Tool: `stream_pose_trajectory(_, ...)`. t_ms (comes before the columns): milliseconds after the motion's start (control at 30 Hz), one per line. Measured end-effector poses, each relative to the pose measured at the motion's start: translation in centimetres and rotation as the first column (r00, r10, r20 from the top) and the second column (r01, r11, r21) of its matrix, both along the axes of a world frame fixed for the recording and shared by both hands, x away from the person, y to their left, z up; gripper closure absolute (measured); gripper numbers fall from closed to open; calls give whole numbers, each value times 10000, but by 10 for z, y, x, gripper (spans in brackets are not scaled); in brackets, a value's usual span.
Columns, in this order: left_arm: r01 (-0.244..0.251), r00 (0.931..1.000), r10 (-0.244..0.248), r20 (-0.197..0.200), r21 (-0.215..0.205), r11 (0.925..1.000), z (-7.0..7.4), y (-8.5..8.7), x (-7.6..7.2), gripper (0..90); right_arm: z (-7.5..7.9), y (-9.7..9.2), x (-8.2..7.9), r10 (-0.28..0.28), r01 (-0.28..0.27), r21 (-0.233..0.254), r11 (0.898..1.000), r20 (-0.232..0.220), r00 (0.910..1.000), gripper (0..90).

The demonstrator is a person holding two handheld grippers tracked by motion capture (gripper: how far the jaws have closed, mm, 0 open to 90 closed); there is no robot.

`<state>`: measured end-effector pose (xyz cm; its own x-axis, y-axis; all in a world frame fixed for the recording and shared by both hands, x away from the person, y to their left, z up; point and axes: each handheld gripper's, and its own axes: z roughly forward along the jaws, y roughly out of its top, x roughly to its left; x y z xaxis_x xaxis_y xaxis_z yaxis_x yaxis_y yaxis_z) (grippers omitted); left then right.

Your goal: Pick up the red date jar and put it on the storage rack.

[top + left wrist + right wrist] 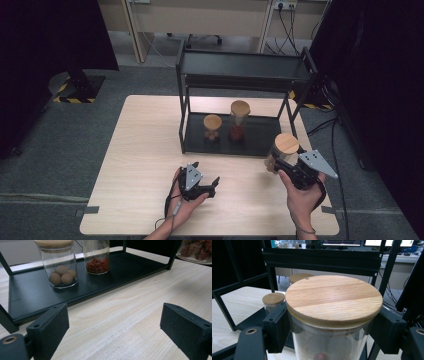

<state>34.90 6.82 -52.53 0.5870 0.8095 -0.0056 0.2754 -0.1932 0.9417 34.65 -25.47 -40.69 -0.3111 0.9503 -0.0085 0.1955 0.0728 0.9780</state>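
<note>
A glass jar with a round wooden lid (333, 298) sits between the pads of my right gripper (332, 340), which is shut on its glass body just under the lid. In the high view this jar (285, 145) is held at the front right corner of the black shelf rack (250, 142), with the right gripper (281, 162) behind it. Dark reddish pieces show inside the jar (197, 251). My left gripper (206, 176) rests low over the table in front of the rack. Its jaws stand wide apart with bare wood between them, so the left gripper (112, 322) is open.
On the rack's lower shelf (120, 270) stand a short jar of tan balls (61, 267) and a taller jar of red bits (97, 260). The rack's top shelf (245, 65) spans above them. The wooden table (145, 150) has room to the rack's left.
</note>
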Motion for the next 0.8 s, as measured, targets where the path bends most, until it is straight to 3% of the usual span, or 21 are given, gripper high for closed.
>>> stream_pose_trajectory(800, -6, 10000, 6, -7, 8, 10000, 0, 0, 0, 81, 3, 4, 22, -131, 131, 27, 9999, -141, 9998, 255)
